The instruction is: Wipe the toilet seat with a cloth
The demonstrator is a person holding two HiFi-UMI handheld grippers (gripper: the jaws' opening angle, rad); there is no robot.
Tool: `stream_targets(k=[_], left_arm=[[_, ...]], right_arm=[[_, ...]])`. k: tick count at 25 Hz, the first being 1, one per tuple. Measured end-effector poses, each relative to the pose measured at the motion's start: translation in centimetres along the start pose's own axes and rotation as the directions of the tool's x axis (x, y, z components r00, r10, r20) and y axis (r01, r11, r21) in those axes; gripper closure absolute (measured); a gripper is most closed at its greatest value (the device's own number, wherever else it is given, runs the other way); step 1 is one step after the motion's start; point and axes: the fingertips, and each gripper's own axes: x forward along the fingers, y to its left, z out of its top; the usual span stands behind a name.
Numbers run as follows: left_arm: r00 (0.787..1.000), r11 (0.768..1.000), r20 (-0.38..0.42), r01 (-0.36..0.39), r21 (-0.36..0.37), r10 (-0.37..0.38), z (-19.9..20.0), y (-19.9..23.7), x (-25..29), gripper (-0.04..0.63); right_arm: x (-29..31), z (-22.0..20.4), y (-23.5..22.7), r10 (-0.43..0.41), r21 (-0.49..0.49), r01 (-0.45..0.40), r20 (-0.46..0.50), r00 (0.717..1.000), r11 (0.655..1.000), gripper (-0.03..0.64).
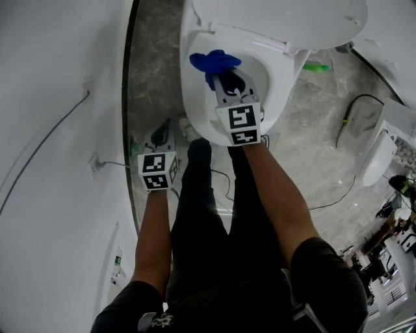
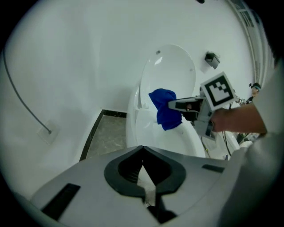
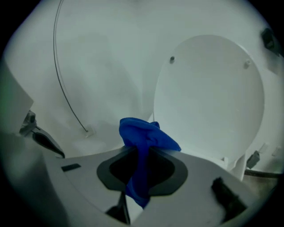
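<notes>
The white toilet stands with its lid raised. My right gripper reaches over the bowl, shut on a blue cloth that bunches out past its tips near the seat's far left rim. In the right gripper view the cloth hangs pinched at the right gripper, with the lid behind. My left gripper hangs low by the toilet's left side, apart from it. In its own view the left gripper is shut and holds nothing; the cloth and right gripper show ahead over the seat.
A curved white wall with a socket and cable closes the left. A strip of marble floor runs between wall and toilet. A green object, a black cable and another white fixture lie at the right.
</notes>
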Motion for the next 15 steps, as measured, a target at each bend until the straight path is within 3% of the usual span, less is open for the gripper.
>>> stream_targets(k=[3,6,10,15], left_arm=[[0.994,0.999,0.105,0.041,0.022,-0.043,4.3,-2.2,-2.3,0.584],[0.973,0.988,0.198,0.097,0.12,-0.12,9.5,-5.5,-4.3,0.584],[0.951,0.972,0.237,0.161,0.171,-0.199,13.9,-9.0,-8.3,0.584],[0.934,0.969,0.296,0.143,0.203,-0.2,18.6,-11.0,-13.1,0.584]], right_arm=[[-6.4,1.1,1.1,-0.001,0.09,-0.005,0.06,0.998,0.996,0.543],[-13.1,2.6,0.8,-0.051,0.124,0.037,0.109,0.993,0.992,0.543],[-22.0,5.3,0.3,-0.141,0.139,0.119,0.161,0.977,0.983,0.543],[-28.6,8.9,-0.1,-0.184,0.125,0.158,0.226,0.957,0.979,0.543]])
